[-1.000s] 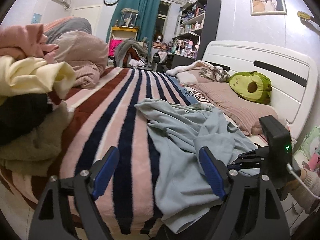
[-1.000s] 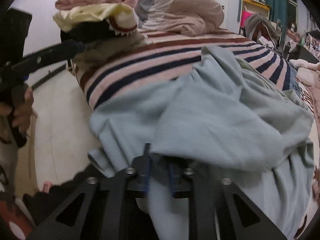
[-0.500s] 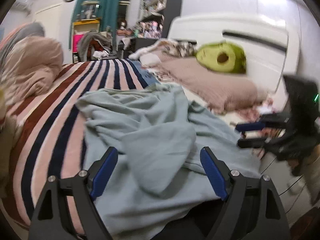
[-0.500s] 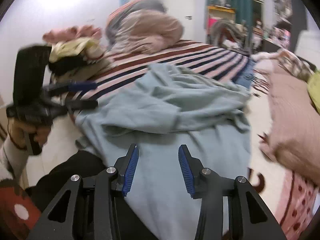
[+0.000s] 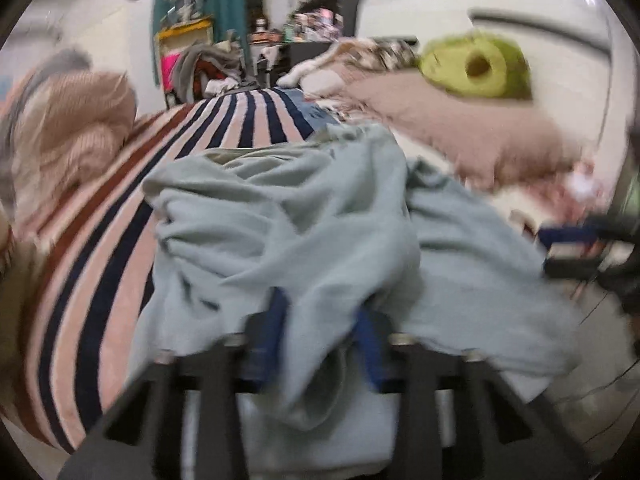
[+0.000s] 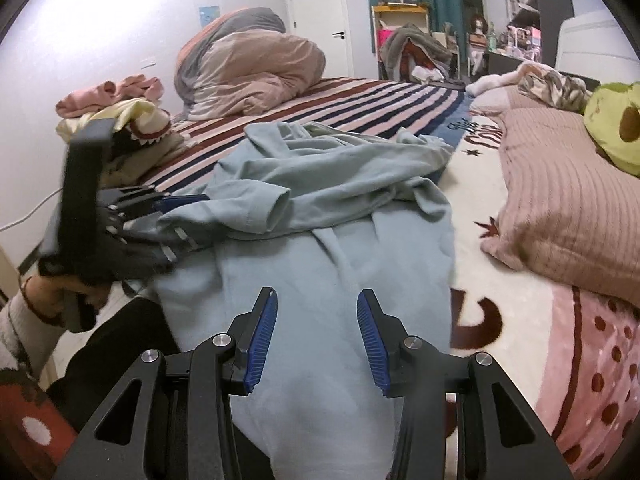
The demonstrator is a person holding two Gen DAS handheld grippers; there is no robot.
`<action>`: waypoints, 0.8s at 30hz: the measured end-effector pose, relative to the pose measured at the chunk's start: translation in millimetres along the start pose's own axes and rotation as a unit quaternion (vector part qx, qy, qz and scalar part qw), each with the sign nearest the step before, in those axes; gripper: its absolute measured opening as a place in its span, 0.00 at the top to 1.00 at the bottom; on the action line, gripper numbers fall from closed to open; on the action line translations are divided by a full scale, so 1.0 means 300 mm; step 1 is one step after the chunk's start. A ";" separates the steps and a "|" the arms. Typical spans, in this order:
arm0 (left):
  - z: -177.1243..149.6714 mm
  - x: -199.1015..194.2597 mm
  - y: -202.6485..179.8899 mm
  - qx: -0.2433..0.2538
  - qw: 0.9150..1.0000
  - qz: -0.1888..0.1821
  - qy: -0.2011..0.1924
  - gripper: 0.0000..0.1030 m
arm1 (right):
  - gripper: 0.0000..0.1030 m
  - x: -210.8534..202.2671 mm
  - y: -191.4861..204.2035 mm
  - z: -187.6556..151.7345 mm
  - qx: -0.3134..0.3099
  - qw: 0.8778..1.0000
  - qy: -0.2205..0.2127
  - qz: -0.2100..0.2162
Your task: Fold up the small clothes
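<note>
A light blue garment (image 6: 336, 208) lies crumpled on the bed near its edge; it also shows in the left wrist view (image 5: 304, 216). My left gripper (image 5: 320, 320) is closed on a sleeve of the garment, cloth bunched between its blue pads; it appears in the right wrist view (image 6: 176, 204) at the garment's left side. My right gripper (image 6: 316, 332) is open and empty, just above the garment's lower part. It shows blurred at the right of the left wrist view (image 5: 576, 248).
A striped blanket (image 6: 360, 100) covers the bed. A clothes pile (image 6: 116, 116) and rolled duvet (image 6: 248, 64) lie at the left. A pink pillow (image 6: 568, 200), green avocado plush (image 6: 616, 124) and white headboard (image 5: 520, 16) are at the right.
My left gripper moved in and closed on the garment's sleeve. My right gripper let go of the garment, opened and drew back.
</note>
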State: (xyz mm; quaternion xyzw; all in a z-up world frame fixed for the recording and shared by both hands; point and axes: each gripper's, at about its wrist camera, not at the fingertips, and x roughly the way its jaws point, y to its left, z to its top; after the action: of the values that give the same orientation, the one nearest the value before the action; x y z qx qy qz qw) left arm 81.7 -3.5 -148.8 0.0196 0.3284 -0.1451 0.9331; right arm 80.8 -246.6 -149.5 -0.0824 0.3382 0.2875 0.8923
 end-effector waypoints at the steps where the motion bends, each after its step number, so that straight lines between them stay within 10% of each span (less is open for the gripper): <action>1: 0.002 -0.017 0.024 -0.016 1.000 -0.008 -0.005 0.91 | 0.64 0.001 -0.001 0.000 0.002 1.000 0.000 -0.001; 7: -0.023 -0.150 0.163 -0.081 0.995 -0.002 -0.050 0.94 | 0.64 -0.008 0.005 0.027 0.004 1.000 -0.009 0.000; 15: -0.158 -0.200 0.303 -0.135 0.991 0.010 -0.017 0.92 | 0.64 0.012 0.017 0.069 0.017 1.000 0.005 -0.013; 19: -0.221 -0.234 0.331 -0.139 0.990 -0.011 -0.011 0.58 | 0.64 0.041 0.027 0.074 0.016 0.999 0.023 -0.020; 24: -0.221 -0.304 0.360 -0.134 0.990 -0.021 -0.029 0.50 | 0.64 0.079 0.012 0.098 0.010 0.998 0.041 -0.050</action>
State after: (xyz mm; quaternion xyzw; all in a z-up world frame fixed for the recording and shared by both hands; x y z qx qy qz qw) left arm 4.4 132.0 -150.6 -0.1166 0.3180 -0.1204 0.9332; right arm 109.4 -222.7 -142.6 -0.1024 0.3724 0.2354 0.8918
